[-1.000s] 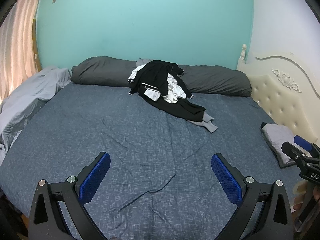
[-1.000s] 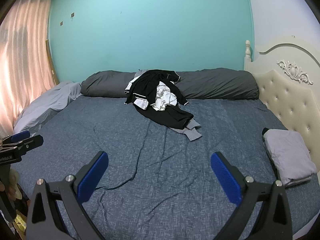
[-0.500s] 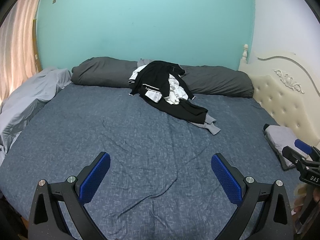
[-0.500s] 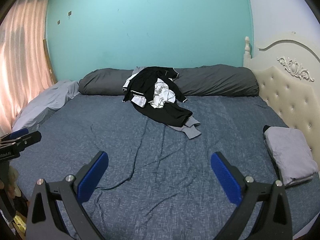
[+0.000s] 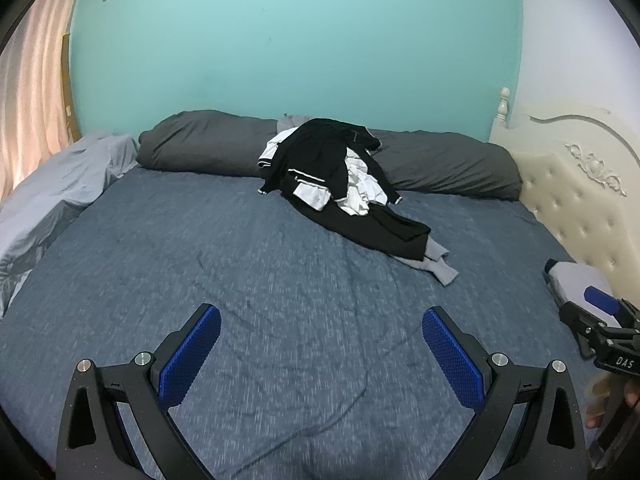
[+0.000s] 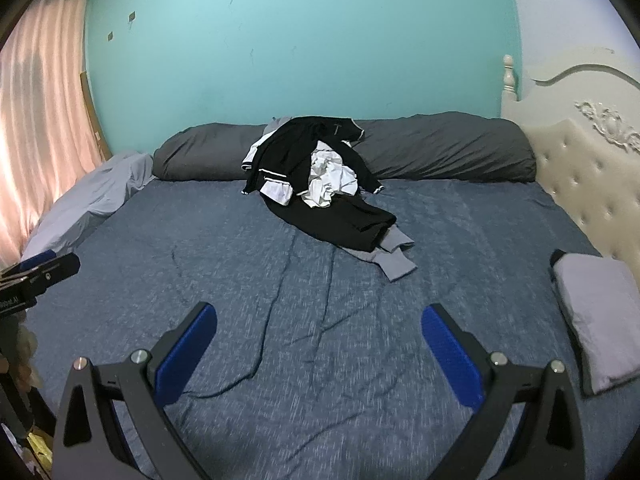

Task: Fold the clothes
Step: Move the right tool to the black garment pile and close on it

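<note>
Nearest to us, our left gripper (image 5: pixel 320 344) and our right gripper (image 6: pixel 318 342) both hover over the blue bedspread (image 5: pixel 224 264) with jaws spread wide, holding nothing. Off to the right, beside the cream headboard (image 6: pixel 584 184), lies a folded grey garment (image 6: pixel 596 316). Farther out, the pile of black, white and grey clothes (image 6: pixel 320 184) sprawls from the middle of the bed up onto the long dark-grey pillow (image 6: pixel 444 148) against the teal wall (image 6: pixel 300 40).

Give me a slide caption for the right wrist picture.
Open right claw hovers over a blue bed, facing a heap of unfolded clothes.
</note>
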Demonstrator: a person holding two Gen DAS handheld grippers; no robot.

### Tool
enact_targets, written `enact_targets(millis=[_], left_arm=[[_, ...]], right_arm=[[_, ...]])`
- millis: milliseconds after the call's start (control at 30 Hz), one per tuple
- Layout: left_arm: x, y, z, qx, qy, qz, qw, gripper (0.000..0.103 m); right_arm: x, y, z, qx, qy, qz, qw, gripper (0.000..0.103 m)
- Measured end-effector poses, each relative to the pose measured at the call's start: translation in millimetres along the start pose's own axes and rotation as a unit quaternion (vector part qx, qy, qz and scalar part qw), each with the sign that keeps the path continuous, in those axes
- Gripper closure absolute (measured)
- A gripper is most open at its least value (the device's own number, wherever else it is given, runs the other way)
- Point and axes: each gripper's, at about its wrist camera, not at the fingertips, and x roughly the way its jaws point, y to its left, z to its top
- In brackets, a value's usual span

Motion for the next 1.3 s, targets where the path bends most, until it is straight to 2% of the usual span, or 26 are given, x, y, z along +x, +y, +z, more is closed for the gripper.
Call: enact_targets(millis=[200, 433, 600, 833, 1033, 1167, 1300], left_arm=[[69.0, 9.1, 19.4, -0.012, 0.006, -0.003, 0.9999, 0.0], [167.6, 27.9, 31.3, -0.035, 0.025, -0.003, 0.9991, 0.0], [237.5, 47.8, 30.7, -0.062, 0.058, -0.006, 0.9964, 0.0], [291.0, 62.4, 39.1, -0.073, 0.079, 0.001, 0.9942, 0.0], [322.4, 73.6, 54.2, -0.069, 0.094, 0.003, 0.9932, 0.0], [342.4, 87.6, 65.0, -0.069, 0.096, 0.002, 0.993, 0.0], [356.9, 99.7, 76.0, -0.072, 0.096, -0.005, 0.9928, 0.0]], right_arm=[[71.2, -6.5, 23.6, -0.007, 0.001, 0.017, 1.0, 0.0], [178.7, -7.8, 52.1, -0.019, 0.006, 0.049, 0.999, 0.0], [251.9, -5.9, 72.7, -0.03, 0.021, 0.062, 0.997, 0.0], [321.8, 4.6, 108.7, -0.045, 0.038, 0.075, 0.995, 0.0], [383.9, 7.0, 141.5, -0.033, 0.068, 0.086, 0.993, 0.001], [421.5, 12.4, 162.1, -0.039, 0.078, 0.082, 0.993, 0.016], [464.6, 22.7, 185.3, -0.054, 0.085, 0.076, 0.992, 0.022]])
